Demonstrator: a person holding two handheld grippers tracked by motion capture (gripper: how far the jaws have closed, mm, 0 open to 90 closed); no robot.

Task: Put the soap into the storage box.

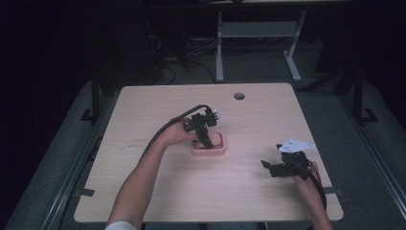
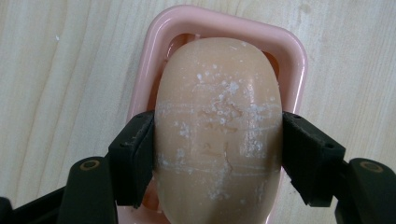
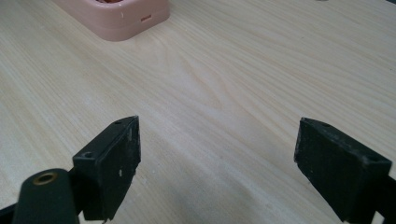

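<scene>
Left gripper [image 1: 207, 139] high view: reaches down over pink soap dish [image 1: 208, 150] near middle of light wood table [image 1: 143, 201]; tan soap bar [image 1: 216, 140] in dish. Right gripper [image 1: 268, 165] well apart toward table's right front, grey plate on top.

Left gripper view: both black jaws pressed against sides of soap bar [image 2: 218, 126], clamped on it. Bar oval, peach-tan, flecked white, sits inside dish [image 2: 294, 51]; dish rim shows around far end.

Right gripper view: jaws spread wide, nothing between, bare wood [image 3: 224, 93] beneath. Dish corner [image 3: 116, 16] at upper left, well ahead.
</scene>
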